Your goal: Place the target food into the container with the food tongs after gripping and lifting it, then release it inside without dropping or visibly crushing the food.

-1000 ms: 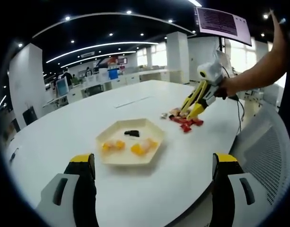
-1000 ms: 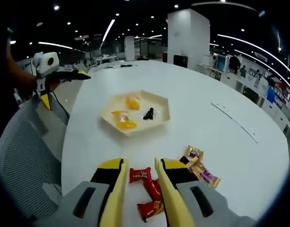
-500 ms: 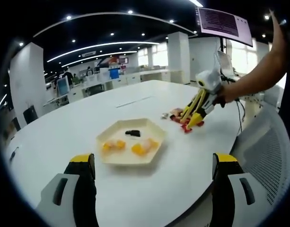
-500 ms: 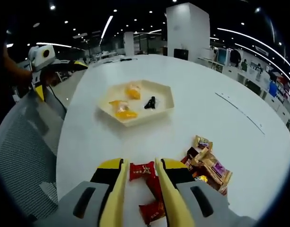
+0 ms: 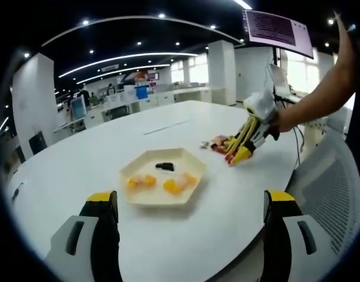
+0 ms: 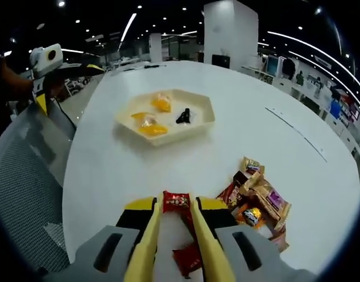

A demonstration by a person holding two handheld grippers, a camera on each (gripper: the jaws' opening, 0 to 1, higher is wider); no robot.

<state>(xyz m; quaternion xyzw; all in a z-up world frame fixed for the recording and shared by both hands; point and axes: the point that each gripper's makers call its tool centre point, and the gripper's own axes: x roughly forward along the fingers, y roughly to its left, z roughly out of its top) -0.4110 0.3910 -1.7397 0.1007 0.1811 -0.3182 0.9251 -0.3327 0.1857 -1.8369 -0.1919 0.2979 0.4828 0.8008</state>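
A cream hexagonal plate lies on the white table and holds yellow wrapped sweets and a small black piece. Low over the table, my right gripper carries yellow food tongs. A red wrapped candy sits pinched between the tong tips, which touch both its sides. In the left gripper view the right gripper leans down onto the candy pile. My left gripper stands wide open before the plate, nothing between its jaws. It shows again at the right gripper view's upper left.
A pile of mixed wrapped candies lies just right of the tongs, and another red candy lies under them. A grey mesh chair stands at the table's edge. A person's arm holds the right gripper.
The right gripper has dropped lower and nearer the table, and its tongs have narrowed onto the red candy. The left gripper has stayed still.
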